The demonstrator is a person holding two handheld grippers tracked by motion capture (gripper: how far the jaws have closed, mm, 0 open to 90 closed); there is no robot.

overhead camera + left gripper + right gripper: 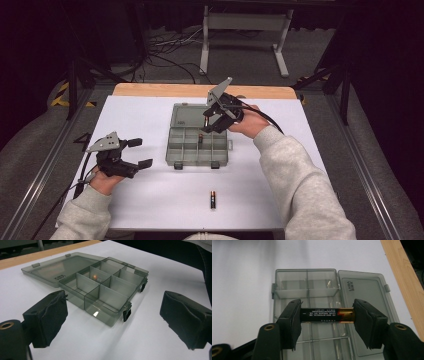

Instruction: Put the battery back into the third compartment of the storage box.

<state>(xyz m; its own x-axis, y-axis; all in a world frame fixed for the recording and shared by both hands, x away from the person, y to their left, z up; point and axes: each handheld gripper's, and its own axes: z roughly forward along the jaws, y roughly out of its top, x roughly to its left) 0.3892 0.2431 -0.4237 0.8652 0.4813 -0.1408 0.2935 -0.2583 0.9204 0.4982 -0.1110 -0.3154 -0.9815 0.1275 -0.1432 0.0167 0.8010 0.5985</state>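
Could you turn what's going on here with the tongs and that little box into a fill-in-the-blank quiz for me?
1. The right tongs grip a ____ end to end between their pads.
2. They hold it above the grey compartment box, whose lid lies ____.
3. The left tongs hold ____.
4. A second battery lies on the white ____, near the person's edge.

Missing words: battery; open; nothing; table

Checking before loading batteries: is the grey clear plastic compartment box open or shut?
Open: the grey clear plastic compartment box has its lid lying flat behind it, dividers exposed.
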